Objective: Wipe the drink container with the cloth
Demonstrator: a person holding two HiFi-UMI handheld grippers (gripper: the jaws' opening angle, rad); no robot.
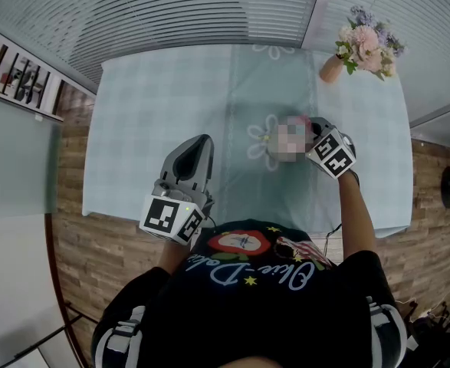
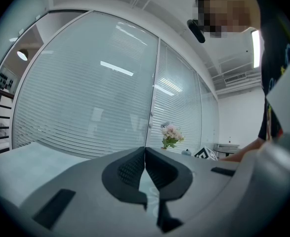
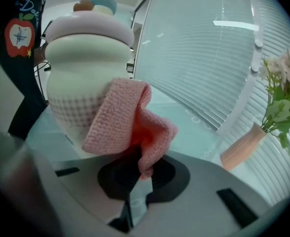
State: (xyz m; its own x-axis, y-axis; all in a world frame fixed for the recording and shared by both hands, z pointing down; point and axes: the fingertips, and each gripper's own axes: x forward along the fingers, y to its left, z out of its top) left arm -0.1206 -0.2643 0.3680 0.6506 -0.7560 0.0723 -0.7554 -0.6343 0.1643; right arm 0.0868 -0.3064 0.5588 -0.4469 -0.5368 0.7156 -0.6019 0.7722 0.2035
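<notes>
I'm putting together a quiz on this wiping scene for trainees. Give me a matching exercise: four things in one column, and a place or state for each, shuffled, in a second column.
Column 1
1. pink cloth
2. drink container
3. vase of flowers
4. left gripper

Column 2
A. jaws shut, nothing between them
B. at the far right corner of the table
C. pinched by the right gripper
D. upright on the table, cream body, pink lid

Pairs: 1-C, 2-D, 3-B, 4-A
</notes>
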